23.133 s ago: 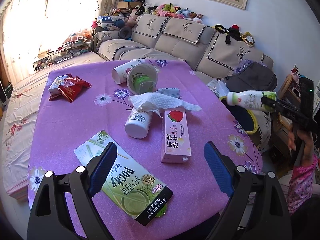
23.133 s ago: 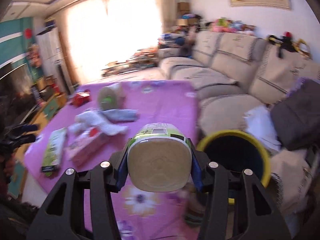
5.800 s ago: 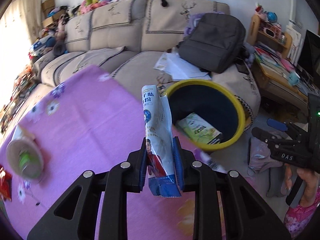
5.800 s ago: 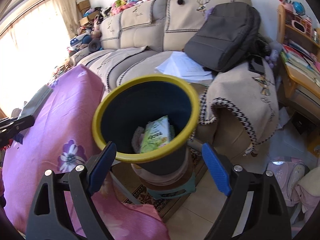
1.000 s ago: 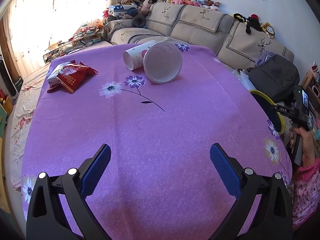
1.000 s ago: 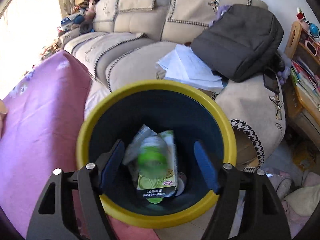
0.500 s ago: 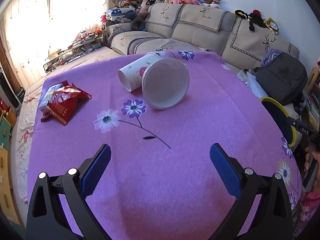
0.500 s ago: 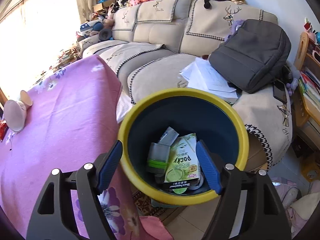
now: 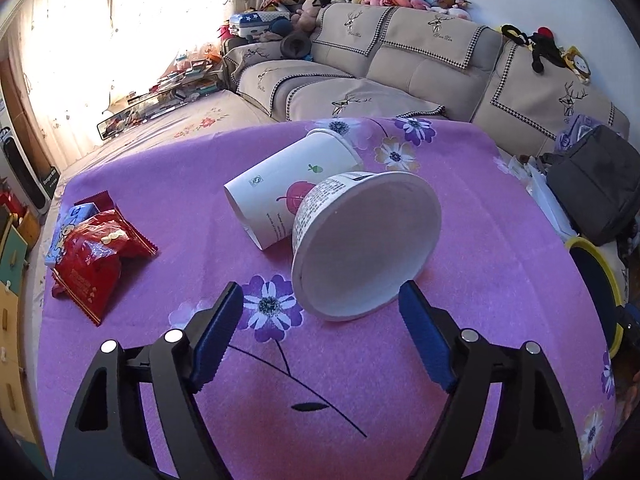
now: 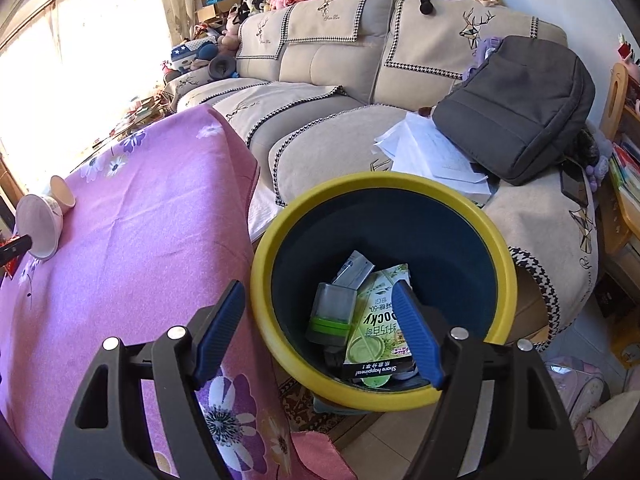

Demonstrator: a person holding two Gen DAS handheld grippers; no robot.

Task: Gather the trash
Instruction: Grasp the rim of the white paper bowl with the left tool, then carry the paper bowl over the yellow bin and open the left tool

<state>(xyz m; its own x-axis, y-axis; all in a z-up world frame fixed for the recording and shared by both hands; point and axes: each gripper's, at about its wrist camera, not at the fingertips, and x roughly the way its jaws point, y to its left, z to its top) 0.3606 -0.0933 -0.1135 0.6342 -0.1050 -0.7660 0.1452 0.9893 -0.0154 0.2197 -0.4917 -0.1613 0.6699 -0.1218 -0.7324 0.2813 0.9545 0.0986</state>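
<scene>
Claw state, left claw (image 9: 320, 332): blue pads apart, empty, low over the purple flowered tabletop (image 9: 480, 240). Just ahead lies a wide white paper bowl (image 9: 366, 248) on its side, touching a white paper cup with a red leaf print (image 9: 292, 188), also on its side. A red foil snack wrapper (image 9: 94, 258) lies further left. Right claw (image 10: 318, 322): pads apart, empty, above the yellow-rimmed dark blue trash bin (image 10: 496, 248) beside the tabletop, containing a green Pocky box (image 10: 374, 330) and a green-capped clear bottle (image 10: 332, 314).
</scene>
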